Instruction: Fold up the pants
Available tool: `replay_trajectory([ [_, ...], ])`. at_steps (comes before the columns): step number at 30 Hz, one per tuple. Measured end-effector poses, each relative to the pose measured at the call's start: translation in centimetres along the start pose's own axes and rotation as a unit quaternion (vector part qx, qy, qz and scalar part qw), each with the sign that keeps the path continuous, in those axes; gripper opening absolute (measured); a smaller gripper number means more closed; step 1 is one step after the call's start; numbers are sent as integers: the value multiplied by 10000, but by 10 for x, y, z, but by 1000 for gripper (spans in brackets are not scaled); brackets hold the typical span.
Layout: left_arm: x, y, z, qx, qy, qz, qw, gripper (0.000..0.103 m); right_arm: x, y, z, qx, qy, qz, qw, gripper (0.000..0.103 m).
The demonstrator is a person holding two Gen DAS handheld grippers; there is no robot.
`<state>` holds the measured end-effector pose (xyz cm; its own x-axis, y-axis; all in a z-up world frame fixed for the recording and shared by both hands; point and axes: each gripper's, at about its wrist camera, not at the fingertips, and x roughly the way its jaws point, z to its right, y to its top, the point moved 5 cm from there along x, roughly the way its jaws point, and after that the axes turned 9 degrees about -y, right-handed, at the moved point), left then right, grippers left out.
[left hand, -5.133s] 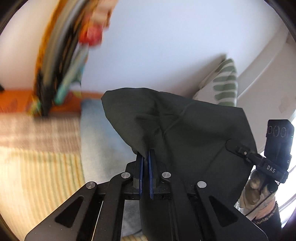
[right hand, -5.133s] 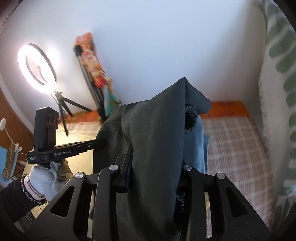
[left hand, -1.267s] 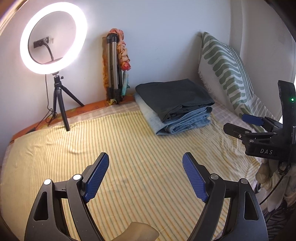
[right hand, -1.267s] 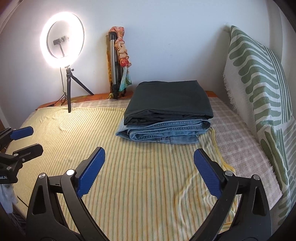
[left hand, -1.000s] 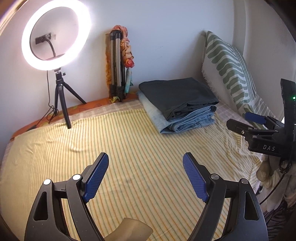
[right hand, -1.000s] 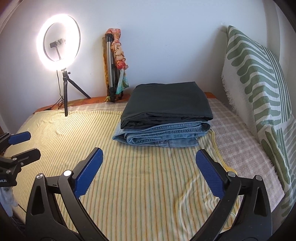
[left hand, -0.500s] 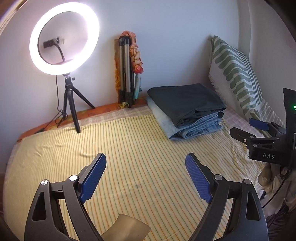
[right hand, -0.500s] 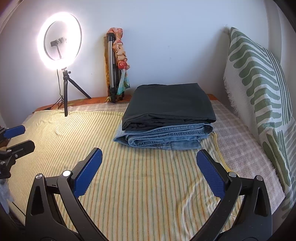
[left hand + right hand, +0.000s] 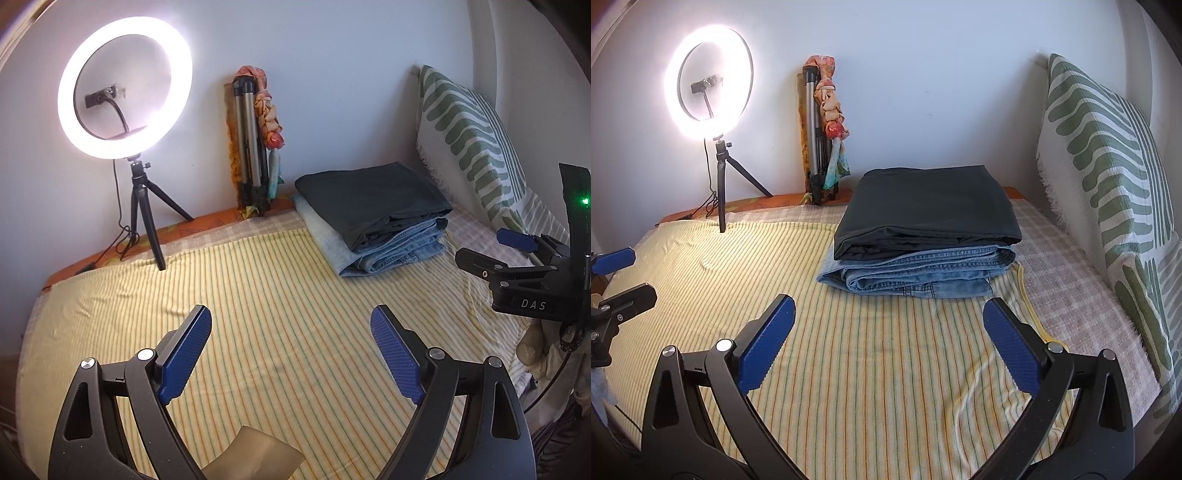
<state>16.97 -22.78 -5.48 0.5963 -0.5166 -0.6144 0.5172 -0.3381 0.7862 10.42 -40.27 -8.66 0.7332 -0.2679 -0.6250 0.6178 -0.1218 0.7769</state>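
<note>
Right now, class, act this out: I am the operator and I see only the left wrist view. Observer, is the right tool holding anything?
Observer: No. The right wrist view shows the right tool with both blue pads wide apart and only the striped sheet between them.
Operator: Do the dark pants sit square on the jeans?
Observer: Nearly. Seen from the front, the dark pants cover the jeans, which stick out at the near left corner.
Operator: What lies past the stack, on the pillow side?
Observer: The sheet's yellow hem runs there, where it meets a checked cloth.
</note>
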Motion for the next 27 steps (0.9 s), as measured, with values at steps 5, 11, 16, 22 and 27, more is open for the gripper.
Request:
replay_trajectory([
  [5,-1,0,1,-18,-13,17,10000,88,0,0,-1,4,7,-2,10000,103],
  [11,-3,1,2,-4,-31,10,10000,88,0,1,-2,-4,31,7,10000,103],
  [16,-5,2,0,-36,-54,35,10000,88,0,0,-2,-6,22,-4,10000,103],
  [22,-6,2,0,-39,-42,55,10000,88,0,0,-3,-15,39,-14,10000,103],
  [27,-9,3,-2,-84,-74,151,9998,88,4,0,-4,-54,89,-35,9999,103],
])
